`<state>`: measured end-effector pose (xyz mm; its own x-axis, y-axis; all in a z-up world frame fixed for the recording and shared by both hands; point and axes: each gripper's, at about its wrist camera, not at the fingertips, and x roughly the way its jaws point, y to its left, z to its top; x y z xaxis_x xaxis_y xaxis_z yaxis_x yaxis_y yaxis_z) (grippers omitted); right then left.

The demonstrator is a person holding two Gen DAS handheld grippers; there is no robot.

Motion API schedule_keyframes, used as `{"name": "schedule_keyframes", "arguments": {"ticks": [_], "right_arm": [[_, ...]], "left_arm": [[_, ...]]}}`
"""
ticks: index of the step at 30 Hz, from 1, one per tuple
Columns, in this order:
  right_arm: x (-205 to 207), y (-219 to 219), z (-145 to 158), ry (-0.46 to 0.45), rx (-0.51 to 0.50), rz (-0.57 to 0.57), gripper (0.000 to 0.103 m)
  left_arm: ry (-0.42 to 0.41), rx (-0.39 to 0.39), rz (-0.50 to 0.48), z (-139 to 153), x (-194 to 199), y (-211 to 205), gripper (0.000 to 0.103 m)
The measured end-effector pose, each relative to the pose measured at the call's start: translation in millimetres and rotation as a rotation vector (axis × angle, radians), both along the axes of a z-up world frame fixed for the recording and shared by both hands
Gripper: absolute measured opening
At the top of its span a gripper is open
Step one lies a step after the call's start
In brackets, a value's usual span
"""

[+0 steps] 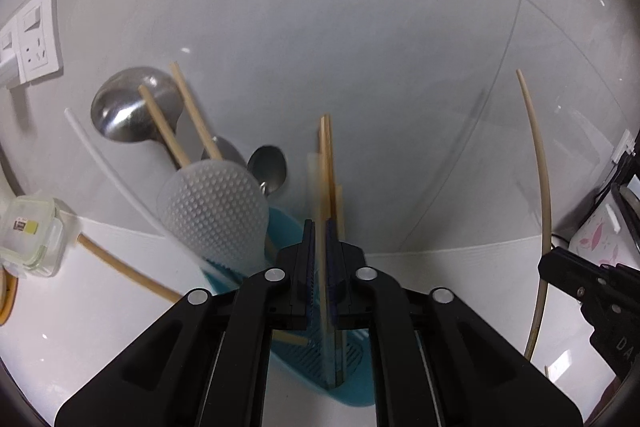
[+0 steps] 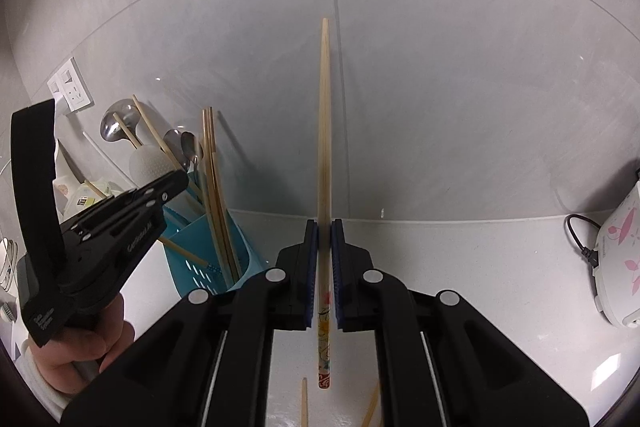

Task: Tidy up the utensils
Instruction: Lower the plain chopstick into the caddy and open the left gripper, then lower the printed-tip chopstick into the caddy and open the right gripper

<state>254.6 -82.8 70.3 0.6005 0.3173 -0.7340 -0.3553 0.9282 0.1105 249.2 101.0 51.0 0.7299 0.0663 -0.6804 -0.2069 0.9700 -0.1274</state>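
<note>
Our right gripper (image 2: pixel 324 259) clamps one chopstick (image 2: pixel 324 131), long axis toward twelve o'clock. The blue holder (image 2: pixel 208 247) lies at ten o'clock, where our left gripper (image 1: pixel 319 263), nearer it, pinches a chopstick bundle (image 1: pixel 326 163).

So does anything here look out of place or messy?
A little. Loose chopsticks lie on the counter below the right gripper, outside the blue holder. Inside the holder, the chopsticks and ladle lean every which way.
</note>
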Motion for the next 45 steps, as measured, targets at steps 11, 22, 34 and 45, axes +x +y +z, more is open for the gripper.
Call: {"name": "schedule_keyframes", "arguments": {"ticks": [11,22,34,45], "right_arm": [[0,11,9,-0.026,0.020,0.031,0.006],[3,46,26,-0.070,0.109,0.120,0.006],[4,91,21,-0.118,0.155,0.220,0.007],[7,104,-10,-0.085,0.118,0.242,0.007]], "left_arm": [[0.093,0.009,0.043,15,-41,13,0.084],[0.122,0.029,0.098,43,-74,36,0.097],[0.140,0.013,0.155,48,-97,60,0.097],[0.158,-0.003,0.183,33,-105,74,0.097]]}}
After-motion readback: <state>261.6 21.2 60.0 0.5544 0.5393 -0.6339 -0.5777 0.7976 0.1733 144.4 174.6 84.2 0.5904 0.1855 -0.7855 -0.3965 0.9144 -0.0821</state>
